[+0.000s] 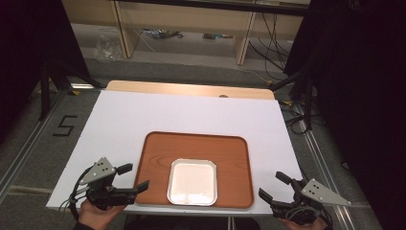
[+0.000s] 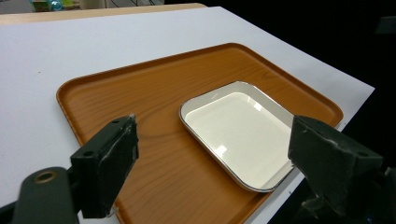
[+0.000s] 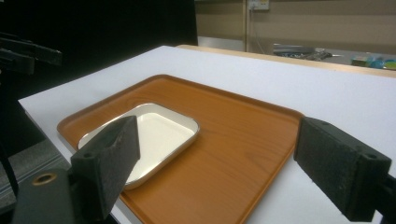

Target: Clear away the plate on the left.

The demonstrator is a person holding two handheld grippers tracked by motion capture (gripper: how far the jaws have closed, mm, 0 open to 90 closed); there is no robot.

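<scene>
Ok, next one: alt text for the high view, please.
A wooden tray lies on a white table, with an empty white square dish in its near half. An open left gripper and an open right gripper, each held in a hand, flank the tray at the near edge, touching nothing.

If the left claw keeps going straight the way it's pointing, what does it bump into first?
Probably the brown tray: the left claw points across its near left edge, toward the white dish beyond. Its height above the tray is unclear.

White tabletop (image 1: 143,115), wooden shelving (image 1: 191,24) behind (cables (image 1: 273,33) trailing), black number marking (image 1: 64,125) on floor
</scene>
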